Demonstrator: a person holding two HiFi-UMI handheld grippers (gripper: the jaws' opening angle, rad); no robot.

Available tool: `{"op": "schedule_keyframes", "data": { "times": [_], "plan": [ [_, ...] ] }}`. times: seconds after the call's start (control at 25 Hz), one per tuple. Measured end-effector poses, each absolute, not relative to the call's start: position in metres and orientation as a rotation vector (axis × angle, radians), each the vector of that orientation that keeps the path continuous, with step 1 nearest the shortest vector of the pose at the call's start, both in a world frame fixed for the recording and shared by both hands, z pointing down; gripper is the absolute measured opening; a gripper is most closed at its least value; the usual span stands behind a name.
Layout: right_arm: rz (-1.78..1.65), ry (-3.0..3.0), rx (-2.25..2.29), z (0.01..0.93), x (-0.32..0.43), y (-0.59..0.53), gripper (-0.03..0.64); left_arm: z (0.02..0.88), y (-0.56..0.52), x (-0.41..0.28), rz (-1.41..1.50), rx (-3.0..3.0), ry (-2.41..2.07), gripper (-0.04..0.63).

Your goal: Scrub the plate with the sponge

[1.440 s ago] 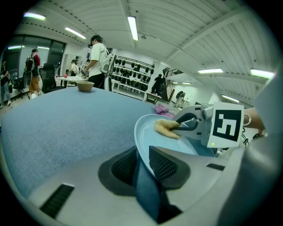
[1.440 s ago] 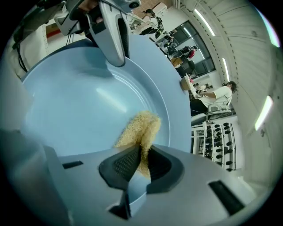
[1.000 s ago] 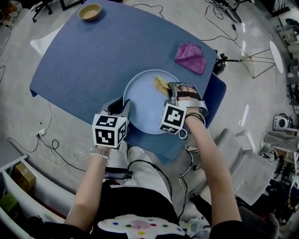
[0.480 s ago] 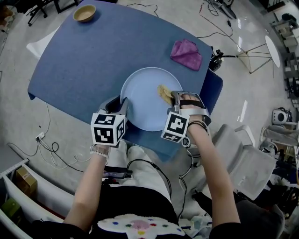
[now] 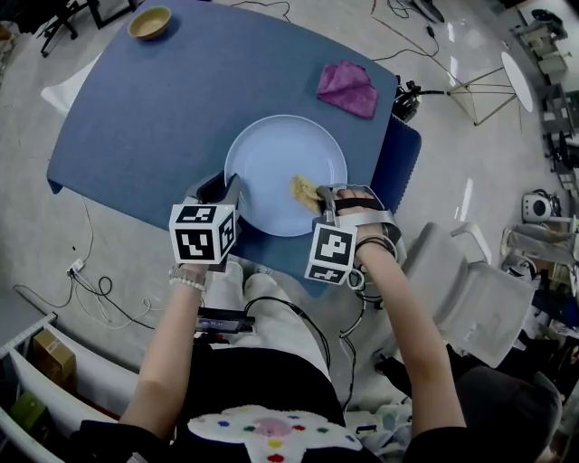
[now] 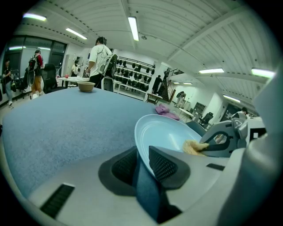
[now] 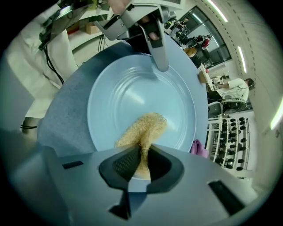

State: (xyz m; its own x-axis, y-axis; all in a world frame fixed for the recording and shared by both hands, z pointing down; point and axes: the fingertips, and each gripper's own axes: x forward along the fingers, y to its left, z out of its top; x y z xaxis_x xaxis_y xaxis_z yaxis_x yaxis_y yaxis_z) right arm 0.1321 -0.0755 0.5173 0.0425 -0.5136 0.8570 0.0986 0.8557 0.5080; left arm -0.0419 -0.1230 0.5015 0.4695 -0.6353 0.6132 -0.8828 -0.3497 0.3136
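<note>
Pale blue, the plate (image 5: 271, 167) is sitting near the front edge of the blue-covered table (image 5: 154, 108). The left gripper (image 5: 231, 185) is clamping the plate's front-left rim, one jaw above it and one below. The right gripper (image 5: 318, 194) is pinching the yellow sponge (image 5: 303, 189) tight between its jaws and resting it on the plate's right side. A purple cloth (image 5: 347, 88) is lying near the far right corner, and a bowl (image 5: 149, 22) is standing at the far left corner.
</note>
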Motion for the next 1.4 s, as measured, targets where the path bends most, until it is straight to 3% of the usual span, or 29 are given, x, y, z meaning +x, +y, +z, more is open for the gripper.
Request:
{"op": "schedule_keyframes", "data": {
  "times": [0.88,1.24,1.4],
  "plan": [
    [-0.408,-1.775,0.245,0.52,0.036,-0.036,0.041,0.504,-0.128,-0.036,0.541,2.101,-1.254,0.072],
    [-0.152,-1.917,0.601,0.494,0.066,-0.06,0.041,0.489,-0.128,-0.039,0.661,2.204,-1.232,0.095],
    [-0.009,-2.0,0.838,0.469,0.08,-0.067,0.041,0.464,-0.128,-0.038,0.651,2.272,-1.229,0.046]
  ]
}}
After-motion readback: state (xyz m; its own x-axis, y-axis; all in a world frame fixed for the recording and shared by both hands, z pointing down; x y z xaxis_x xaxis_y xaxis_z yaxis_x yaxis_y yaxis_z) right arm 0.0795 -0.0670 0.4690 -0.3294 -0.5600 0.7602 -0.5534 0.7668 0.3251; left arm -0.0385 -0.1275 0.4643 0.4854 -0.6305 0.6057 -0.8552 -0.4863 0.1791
